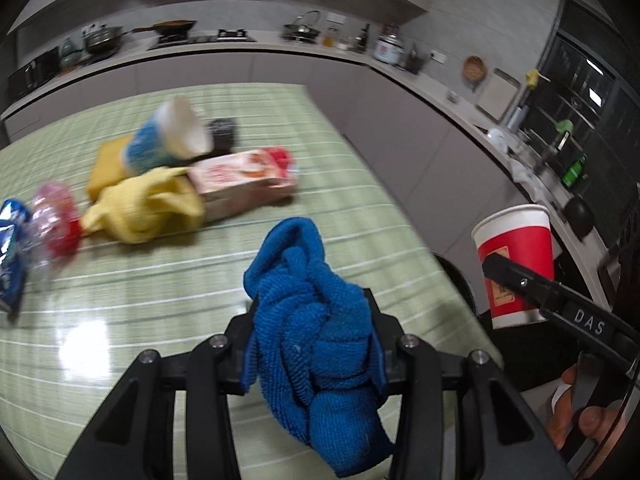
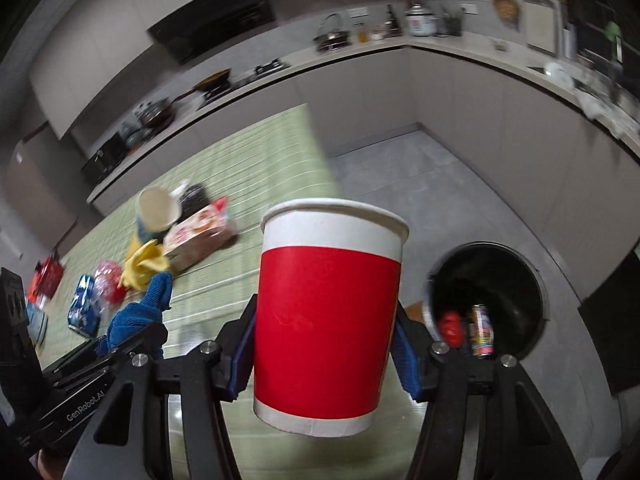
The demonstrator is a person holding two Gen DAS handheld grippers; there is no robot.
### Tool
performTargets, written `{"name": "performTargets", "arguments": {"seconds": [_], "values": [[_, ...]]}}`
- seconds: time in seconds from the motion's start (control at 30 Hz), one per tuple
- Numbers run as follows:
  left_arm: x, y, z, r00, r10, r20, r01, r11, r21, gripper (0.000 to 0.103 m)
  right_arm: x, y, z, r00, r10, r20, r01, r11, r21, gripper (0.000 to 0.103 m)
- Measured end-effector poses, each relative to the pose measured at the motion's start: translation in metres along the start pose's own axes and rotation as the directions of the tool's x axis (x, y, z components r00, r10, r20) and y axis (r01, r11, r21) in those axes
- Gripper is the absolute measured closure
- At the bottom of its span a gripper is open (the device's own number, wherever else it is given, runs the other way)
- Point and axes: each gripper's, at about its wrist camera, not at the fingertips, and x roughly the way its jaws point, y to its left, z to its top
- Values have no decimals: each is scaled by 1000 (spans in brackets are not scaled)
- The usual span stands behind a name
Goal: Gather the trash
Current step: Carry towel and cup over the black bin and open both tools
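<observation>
left fingers (image 1: 316,344) clamped blue terry cloth (image 1: 312,312) | right fingers (image 2: 326,344) clamped red paper cup (image 2: 328,320) | black round bin (image 2: 492,300) partly filled | green bench (image 1: 160,300) litter left

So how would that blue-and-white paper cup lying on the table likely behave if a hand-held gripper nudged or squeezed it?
The blue-and-white paper cup lies on its side against the yellow cloth, so a nudge would probably roll it in an arc, being tapered. It looks empty, so likely light and easily sent skidding. Its thin paper wall would probably dent under a firm squeeze.
</observation>
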Motion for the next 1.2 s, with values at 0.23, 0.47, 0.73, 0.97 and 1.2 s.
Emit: {"name": "performTargets", "arguments": {"seconds": [0.23,0.47,0.73,0.97,1.2], "values": [[28,-85,7,1000,-17,-8,17,1000,16,59,-18,-92,12,1000,11,2,-11,1000,25,43],[78,-168,8,997,-62,-53,63,998,26,59,-18,-185,26,1000,-8,-20,9,1000,20,43],[146,-228,-7,989,-50,-136,52,999,11,59,18,-272,24,996,-4,-93,12,997,82,43],[212,-225,-20,976,65,-208,-74,997,-35,56,92,-296,20,978,49,-203,-35,997,70,42],[260,-222,-29,950,147,-277,-178,980,-89,40,149,-300,26,959,86,-270,-81,996,30,39]]}}
